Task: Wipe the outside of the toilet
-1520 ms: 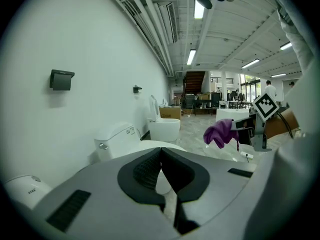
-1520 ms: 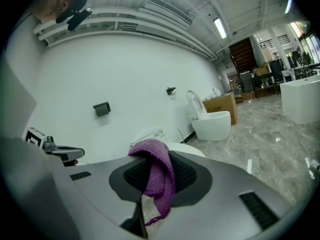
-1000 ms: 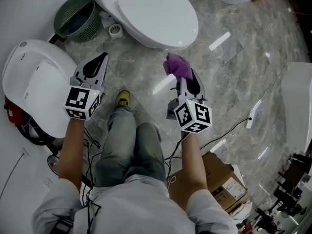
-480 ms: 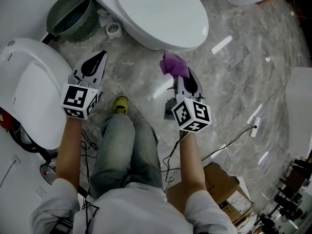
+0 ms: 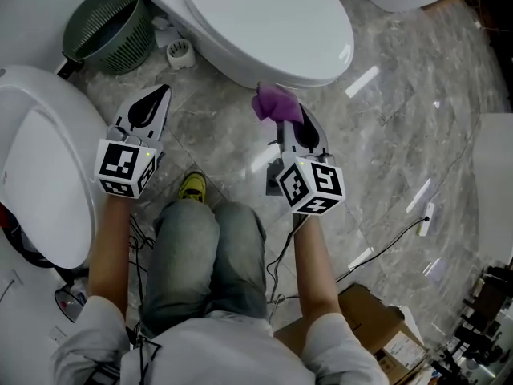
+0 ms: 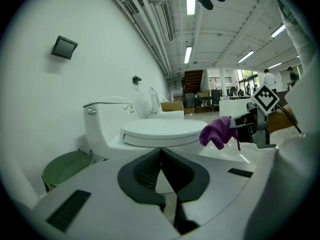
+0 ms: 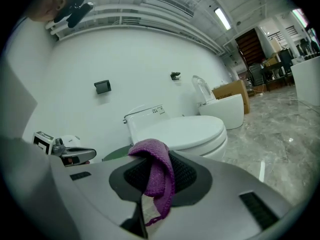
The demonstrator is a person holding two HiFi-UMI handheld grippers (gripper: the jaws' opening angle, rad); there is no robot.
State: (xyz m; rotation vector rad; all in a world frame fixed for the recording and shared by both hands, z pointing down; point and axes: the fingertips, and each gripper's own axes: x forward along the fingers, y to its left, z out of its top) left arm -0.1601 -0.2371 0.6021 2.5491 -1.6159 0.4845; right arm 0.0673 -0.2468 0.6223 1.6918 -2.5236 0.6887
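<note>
White toilet with lid shut, purple cloth clamped in right tongs just before the toilet's front rim, left tongs pressed together, empty, held beside the toilet

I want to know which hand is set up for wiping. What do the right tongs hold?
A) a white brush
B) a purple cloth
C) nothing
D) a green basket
B: the right gripper view shows the purple cloth pinched between the pads of the right tongs, its folds hanging out in front of them; the left tongs are closed on nothing.
</note>
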